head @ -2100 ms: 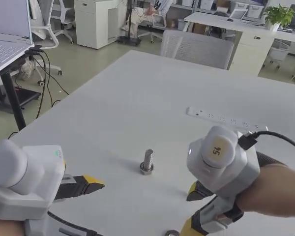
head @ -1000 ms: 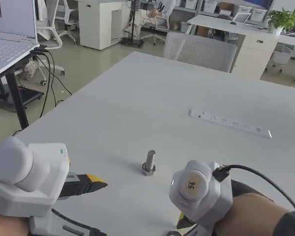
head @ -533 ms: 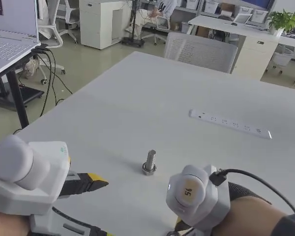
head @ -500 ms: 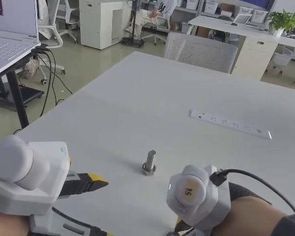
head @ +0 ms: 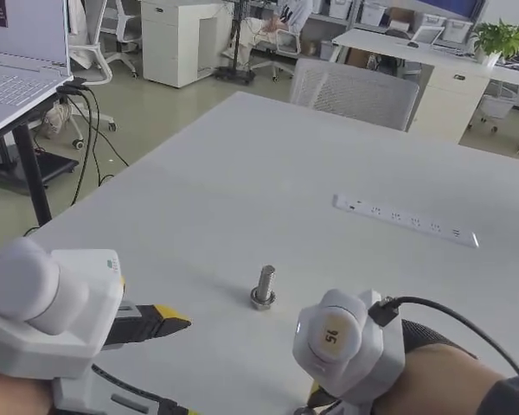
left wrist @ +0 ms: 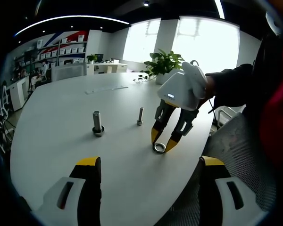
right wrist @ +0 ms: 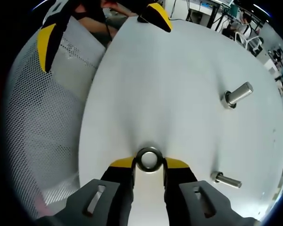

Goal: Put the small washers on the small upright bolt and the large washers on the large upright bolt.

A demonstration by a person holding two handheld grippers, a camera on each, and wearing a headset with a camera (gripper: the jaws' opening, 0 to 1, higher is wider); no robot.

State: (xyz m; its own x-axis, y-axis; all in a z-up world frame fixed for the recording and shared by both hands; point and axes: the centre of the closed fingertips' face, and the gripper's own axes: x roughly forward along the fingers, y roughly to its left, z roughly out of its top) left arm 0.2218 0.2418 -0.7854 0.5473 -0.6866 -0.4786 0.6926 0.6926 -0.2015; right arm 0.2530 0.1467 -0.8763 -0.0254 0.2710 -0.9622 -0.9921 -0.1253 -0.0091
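A steel washer [right wrist: 148,159] lies flat on the white table [right wrist: 179,84] near its front edge. My right gripper [right wrist: 148,163] points down with its yellow fingertips [right wrist: 123,163] pressed against both sides of the washer. From the left gripper view the washer [left wrist: 159,147] sits between the right gripper's [left wrist: 161,143] tips. The large upright bolt [left wrist: 97,123] and small upright bolt [left wrist: 139,116] stand further in. My left gripper [left wrist: 149,162] hovers wide open, holding nothing, at the lower left of the head view [head: 169,363].
One upright bolt [head: 262,288] stands mid-table in the head view. A white power strip [head: 406,219] lies at the back right. A mesh chair [head: 353,91] is at the far edge, a laptop [head: 17,60] off to the left.
The right gripper has come down and toward me, over the washer at the table's front edge. In the last half second it has held still. The left gripper has stayed put.
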